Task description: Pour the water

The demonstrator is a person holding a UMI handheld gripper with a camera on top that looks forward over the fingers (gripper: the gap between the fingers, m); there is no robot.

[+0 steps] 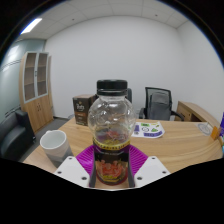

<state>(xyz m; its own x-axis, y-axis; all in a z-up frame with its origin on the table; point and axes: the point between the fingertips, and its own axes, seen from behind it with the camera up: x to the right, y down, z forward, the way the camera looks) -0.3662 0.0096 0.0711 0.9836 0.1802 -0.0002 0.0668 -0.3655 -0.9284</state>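
Observation:
A clear glass jar [111,125] with a black lid and a red and yellow label stands upright between my fingers, filling the space from pad to pad. My gripper [111,168] is shut on the jar, with the magenta pads [84,158] pressed against its lower sides. The jar looks raised a little above the wooden table [180,148]. A white mug [54,146] sits on the table just left of the jar, its opening upward.
Beyond the jar lie a round printed plate [148,129] and a dark box [84,108] on the table. A black office chair [158,102] stands behind the table, and a wooden cabinet [36,88] is against the left wall.

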